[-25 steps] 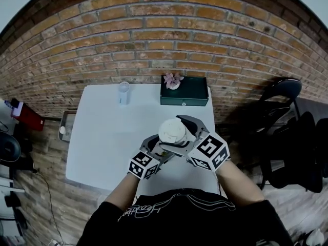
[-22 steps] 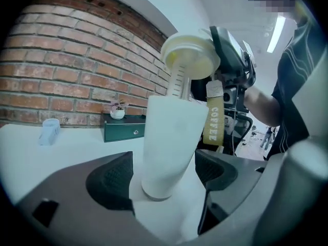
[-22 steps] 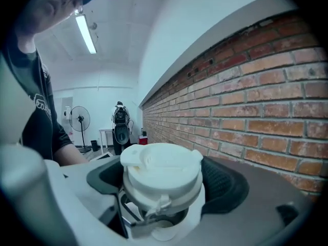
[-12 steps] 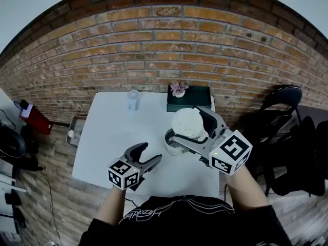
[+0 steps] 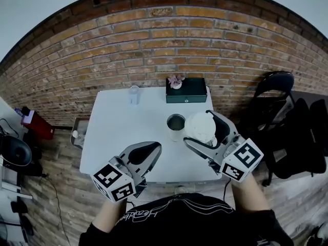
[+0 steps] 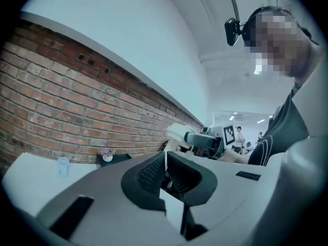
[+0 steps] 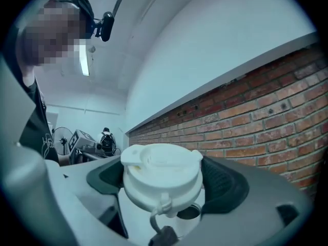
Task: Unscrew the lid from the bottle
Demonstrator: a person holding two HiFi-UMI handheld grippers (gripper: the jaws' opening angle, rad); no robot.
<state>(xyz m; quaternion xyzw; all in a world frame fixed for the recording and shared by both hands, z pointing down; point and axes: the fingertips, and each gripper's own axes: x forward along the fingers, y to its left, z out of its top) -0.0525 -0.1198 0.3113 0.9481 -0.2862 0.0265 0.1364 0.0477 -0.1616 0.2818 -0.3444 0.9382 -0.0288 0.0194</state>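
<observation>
The bottle [image 5: 176, 122] is a short metal cylinder with an open mouth, standing upright and alone on the white table [image 5: 118, 132]. My right gripper [image 5: 197, 128] is shut on its white lid [image 5: 202, 123] and holds it in the air just right of the bottle. The right gripper view shows the lid [image 7: 161, 173] filling the jaws, pads against its sides, with the bottle's mouth [image 7: 189, 211] below. My left gripper [image 5: 148, 148] hangs near the table's front, apart from the bottle. Its jaws have just been closing and now meet with nothing between them [image 6: 164, 170].
A dark green box [image 5: 187, 90] with a pink flower ornament [image 5: 176, 81] sits at the table's far edge, a small clear cup [image 5: 134, 94] to its left. A black chair [image 5: 279, 91] stands to the right. A tray [image 5: 77, 132] lies on the floor to the left.
Both grippers have risen towards the camera. The left gripper let go of the bottle, drew back and shut. The right carried the lid off to the right, leaving the bottle open.
</observation>
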